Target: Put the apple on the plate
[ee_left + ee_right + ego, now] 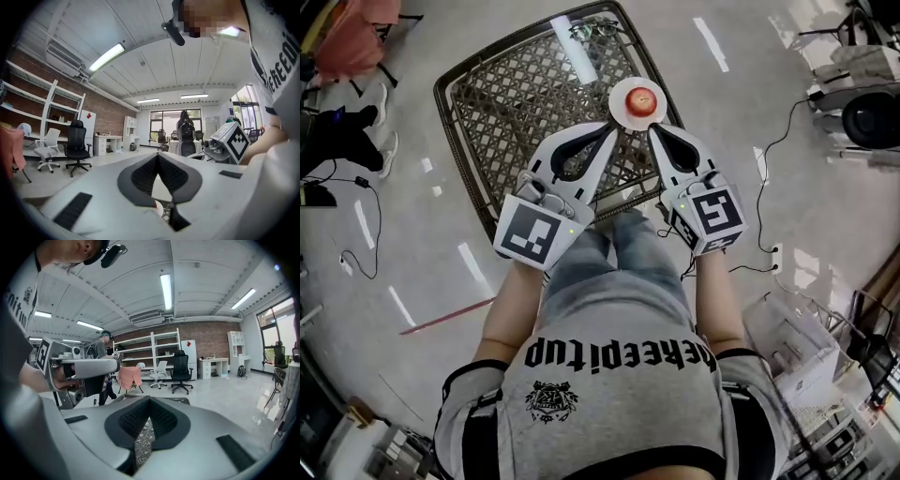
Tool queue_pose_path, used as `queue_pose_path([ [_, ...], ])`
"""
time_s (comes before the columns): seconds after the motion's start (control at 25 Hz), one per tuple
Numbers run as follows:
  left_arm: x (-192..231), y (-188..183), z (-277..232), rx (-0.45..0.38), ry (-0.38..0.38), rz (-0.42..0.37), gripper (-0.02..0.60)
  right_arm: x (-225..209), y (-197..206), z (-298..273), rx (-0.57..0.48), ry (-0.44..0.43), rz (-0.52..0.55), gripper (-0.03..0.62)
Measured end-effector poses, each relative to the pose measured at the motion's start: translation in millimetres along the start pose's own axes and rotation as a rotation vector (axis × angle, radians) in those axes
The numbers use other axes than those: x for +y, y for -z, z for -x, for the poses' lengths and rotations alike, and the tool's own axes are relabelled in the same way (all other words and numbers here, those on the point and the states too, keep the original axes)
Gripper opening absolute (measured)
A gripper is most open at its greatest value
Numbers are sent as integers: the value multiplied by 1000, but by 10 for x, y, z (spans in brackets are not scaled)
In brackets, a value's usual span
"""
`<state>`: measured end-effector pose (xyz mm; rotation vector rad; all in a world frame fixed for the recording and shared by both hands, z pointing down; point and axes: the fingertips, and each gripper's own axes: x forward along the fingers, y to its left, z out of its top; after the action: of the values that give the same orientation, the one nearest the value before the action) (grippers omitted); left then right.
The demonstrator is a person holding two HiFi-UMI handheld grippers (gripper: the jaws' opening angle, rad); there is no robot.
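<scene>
Resting on plate (620, 96), apple (644, 98) sits just beyond L gripper (612, 128) & R gripper (654, 132) jaws, both closed, empty

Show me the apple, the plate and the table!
apple (644, 97), head view, middle of its red top.
plate (619, 105), head view, bare white left rim.
table (520, 103), head view, woven top.

The apple (644, 98) is showing red, the plate (618, 106) white. The table (516, 94) is showing a dark brown lattice weave. The left gripper (614, 127) and right gripper (654, 132) are showing white, with black-and-white square markers (530, 234).
</scene>
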<state>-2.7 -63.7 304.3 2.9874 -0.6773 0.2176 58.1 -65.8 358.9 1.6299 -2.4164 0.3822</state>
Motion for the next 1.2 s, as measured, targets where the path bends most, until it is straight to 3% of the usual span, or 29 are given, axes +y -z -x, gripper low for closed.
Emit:
queue_pose_path([
  [0.64,-534,-234,71,-48,167,-49,20,343,-576,776,-167,72,24,-8],
  [1.2,-876,-326,102,-67,283,-75,20,537,-738,1206,-253,143,58,-8],
])
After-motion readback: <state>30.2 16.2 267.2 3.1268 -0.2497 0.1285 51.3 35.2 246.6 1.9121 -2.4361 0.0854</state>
